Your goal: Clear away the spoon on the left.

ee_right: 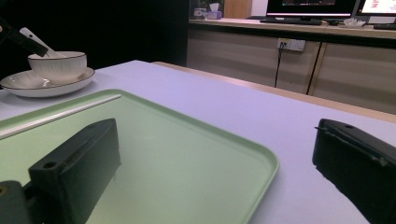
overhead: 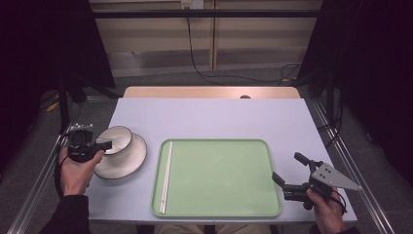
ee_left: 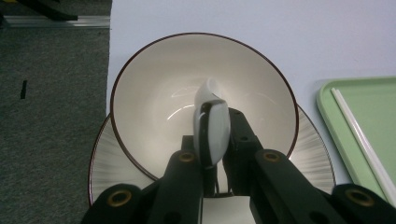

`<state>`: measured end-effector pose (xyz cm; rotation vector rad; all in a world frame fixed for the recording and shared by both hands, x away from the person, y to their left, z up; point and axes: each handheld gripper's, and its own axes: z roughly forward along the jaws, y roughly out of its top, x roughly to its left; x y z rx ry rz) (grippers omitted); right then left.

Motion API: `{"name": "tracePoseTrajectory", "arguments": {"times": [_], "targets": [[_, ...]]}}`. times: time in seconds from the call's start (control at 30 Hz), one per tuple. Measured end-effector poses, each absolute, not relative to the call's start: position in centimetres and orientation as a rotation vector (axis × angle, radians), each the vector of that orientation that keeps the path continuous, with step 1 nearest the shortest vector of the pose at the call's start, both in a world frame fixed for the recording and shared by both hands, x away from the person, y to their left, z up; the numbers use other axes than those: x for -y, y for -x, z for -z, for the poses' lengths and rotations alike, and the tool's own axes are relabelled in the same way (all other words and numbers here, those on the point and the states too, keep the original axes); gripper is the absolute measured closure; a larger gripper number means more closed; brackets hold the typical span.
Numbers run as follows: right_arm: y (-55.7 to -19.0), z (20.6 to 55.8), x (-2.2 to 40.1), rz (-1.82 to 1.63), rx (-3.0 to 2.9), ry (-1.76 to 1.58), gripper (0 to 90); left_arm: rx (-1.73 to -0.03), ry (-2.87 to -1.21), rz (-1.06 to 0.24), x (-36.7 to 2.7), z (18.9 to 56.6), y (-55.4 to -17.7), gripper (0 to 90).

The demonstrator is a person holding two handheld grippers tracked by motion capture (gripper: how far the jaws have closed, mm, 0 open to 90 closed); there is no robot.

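Pinching the white spoon [ee_left: 212, 128] by its handle, the left gripper [overhead: 100, 142] holds it over the bowl [overhead: 119, 139], which sits on the plate [overhead: 127, 163] at the desk's [overhead: 209, 117] left edge; the spoon's long axis runs straight out from the jaws, scoop end down inside the bowl. Right gripper [overhead: 287, 170] waits at the desk's near right corner beside the green tray [overhead: 219, 178], jaws spread and empty, well apart from the bowl. Chopsticks [overhead: 167, 176] lie along the tray's left rim, so lifting the spoon toward the tray looks like the left hand's job.
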<state>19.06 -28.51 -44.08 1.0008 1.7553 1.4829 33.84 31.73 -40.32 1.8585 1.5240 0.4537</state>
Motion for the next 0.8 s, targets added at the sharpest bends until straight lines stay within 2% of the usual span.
{"name": "tracePoseTrajectory", "arguments": {"times": [0.8], "targets": [[-19.0,44.1,28.5,-1.478,-1.757,-1.005,0.4,-1.473,-1.785,-0.483,-31.8,39.6,-32.6,86.6]]}}
